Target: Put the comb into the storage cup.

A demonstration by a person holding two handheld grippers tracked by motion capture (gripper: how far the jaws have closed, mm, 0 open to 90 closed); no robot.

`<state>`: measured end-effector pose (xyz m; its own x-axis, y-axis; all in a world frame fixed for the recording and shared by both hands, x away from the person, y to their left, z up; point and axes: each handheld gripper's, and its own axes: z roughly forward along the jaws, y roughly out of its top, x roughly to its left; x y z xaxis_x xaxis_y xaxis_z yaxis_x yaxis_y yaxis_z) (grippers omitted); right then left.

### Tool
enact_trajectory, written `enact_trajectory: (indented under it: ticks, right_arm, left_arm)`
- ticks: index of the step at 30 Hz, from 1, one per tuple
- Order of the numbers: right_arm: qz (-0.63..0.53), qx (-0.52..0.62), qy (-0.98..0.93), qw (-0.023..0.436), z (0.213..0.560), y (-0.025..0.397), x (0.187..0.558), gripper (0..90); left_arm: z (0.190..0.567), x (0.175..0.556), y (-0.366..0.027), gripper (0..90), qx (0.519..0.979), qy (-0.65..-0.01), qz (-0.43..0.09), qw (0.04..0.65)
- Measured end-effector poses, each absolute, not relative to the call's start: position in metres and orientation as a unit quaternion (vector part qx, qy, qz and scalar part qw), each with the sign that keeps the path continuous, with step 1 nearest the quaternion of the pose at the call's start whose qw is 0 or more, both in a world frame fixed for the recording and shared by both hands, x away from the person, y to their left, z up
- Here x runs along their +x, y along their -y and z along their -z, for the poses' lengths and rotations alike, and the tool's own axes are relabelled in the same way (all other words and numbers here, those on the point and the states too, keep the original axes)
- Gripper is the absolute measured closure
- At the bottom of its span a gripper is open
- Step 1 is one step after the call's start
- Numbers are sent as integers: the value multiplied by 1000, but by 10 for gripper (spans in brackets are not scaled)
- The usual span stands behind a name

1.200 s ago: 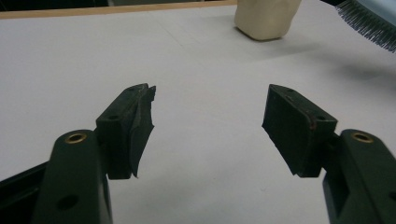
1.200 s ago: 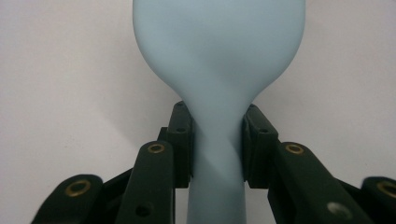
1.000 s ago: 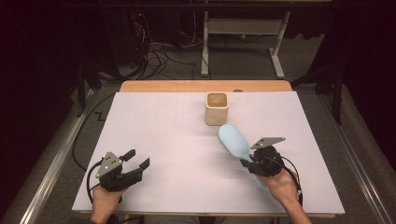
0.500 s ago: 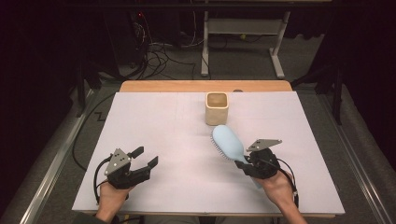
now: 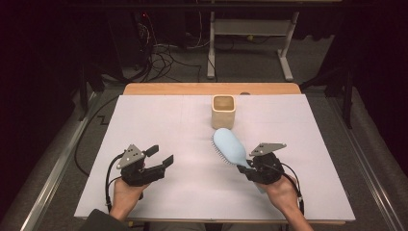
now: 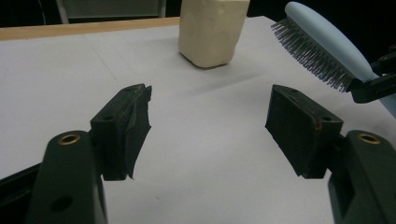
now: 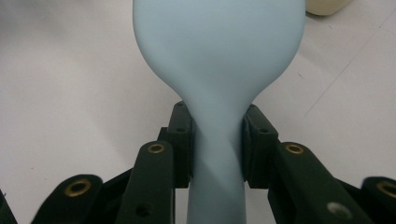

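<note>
Right tongs (image 5: 251,167) clamp the brush (image 5: 229,147) by its handle near the cup (image 5: 223,111), while left tongs (image 5: 160,155) sit apart over the bench (image 5: 159,115).

White-covered table (image 5: 192,125), cream cup (image 5: 223,111) (probably empty)

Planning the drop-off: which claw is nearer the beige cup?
Right. The right claw, shut on the blue hairbrush, sits just in front of the beige cup; the open left claw is farther off, front-left.
</note>
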<state>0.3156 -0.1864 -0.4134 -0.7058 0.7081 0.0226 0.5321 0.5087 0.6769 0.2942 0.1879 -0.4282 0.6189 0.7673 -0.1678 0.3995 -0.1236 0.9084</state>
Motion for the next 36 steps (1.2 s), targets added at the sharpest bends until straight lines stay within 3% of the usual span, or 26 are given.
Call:
enact_trajectory:
  ticks: [16,36]
  right_arm:
    - [-349,350,-861,122,413,179,315,701]
    - [-355,348,-859,125,412,178,315,701]
  left_arm:
    - [424,302,-155,321,754,-389,-160,505]
    - [428,312,-118,266,787,-360,-104,491]
